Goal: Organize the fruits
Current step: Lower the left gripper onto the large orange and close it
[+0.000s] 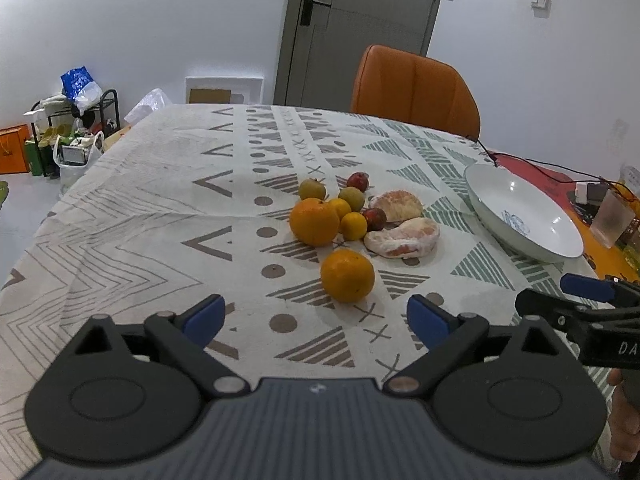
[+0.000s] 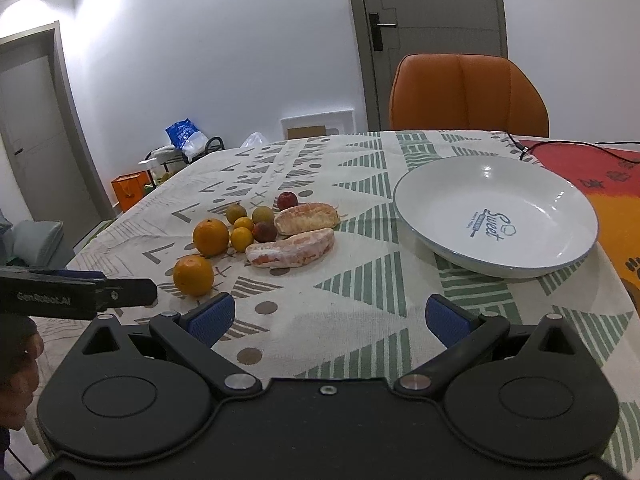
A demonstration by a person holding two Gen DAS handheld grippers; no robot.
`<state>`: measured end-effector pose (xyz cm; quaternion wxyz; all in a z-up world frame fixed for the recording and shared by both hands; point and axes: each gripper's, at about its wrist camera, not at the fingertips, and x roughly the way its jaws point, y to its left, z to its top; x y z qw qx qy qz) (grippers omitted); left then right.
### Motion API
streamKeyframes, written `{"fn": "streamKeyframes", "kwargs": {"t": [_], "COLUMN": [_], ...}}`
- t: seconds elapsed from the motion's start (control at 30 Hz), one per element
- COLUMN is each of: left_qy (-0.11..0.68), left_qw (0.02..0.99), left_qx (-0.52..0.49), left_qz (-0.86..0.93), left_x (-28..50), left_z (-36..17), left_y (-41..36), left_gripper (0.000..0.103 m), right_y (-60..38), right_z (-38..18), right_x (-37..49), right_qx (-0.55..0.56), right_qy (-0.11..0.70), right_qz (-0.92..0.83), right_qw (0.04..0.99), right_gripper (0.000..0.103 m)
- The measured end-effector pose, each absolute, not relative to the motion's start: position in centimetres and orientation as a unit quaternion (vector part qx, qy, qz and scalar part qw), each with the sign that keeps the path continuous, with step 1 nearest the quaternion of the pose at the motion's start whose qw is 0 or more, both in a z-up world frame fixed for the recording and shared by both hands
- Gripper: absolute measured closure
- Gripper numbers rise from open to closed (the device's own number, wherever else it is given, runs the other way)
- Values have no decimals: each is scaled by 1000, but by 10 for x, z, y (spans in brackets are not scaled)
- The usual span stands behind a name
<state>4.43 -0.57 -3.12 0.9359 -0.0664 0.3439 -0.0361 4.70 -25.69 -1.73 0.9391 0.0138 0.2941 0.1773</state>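
Observation:
A cluster of fruit lies on the patterned tablecloth (image 1: pixel 140 200): two large oranges (image 1: pixel 347 275) (image 1: pixel 314 221), small yellow citrus (image 1: pixel 353 225), greenish round fruits (image 1: pixel 312 189), small red fruits (image 1: pixel 358 181) and two peeled pomelo pieces (image 1: pixel 402 237) (image 1: pixel 396 205). A white bowl (image 1: pixel 524 216) (image 2: pixel 496 216) stands empty to the right. My left gripper (image 1: pixel 316 318) is open, its blue pads just short of the nearest orange (image 2: pixel 193 275). My right gripper (image 2: pixel 330 318) is open over bare cloth in front of the bowl, holding nothing.
An orange chair (image 1: pixel 414 88) stands at the table's far side before a grey door (image 1: pixel 360 20). Black cables (image 1: pixel 540 166) and a clear cup (image 1: pixel 612 218) sit at the right. A shelf with bags (image 1: pixel 76 120) stands on the floor at left.

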Motion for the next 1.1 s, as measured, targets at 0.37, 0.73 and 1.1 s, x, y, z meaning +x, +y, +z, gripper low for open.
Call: {"fn": "streamKeyframes", "kwargs": {"t": [0.37,0.73,1.1], "left_qy": [355,363,355], "left_qw": [931,927,927], "left_qx": [-63,-75,-91], "left_qz": [-49,-57,-83], "left_x": [62,81,100], "left_z": [-41,-51,-53], "left_y": [-12,-13,-12], "left_gripper": [14,30,65], "right_y": [-252,-245,-237], "right_z": [-26,-32,-39], "right_x": [65,80,102], "right_qx": [19,14,13], "right_qy": [311,319,334], "right_qz": [192,208,218], "right_qw": [931,924,917], "right_gripper": [0,0,8]}}
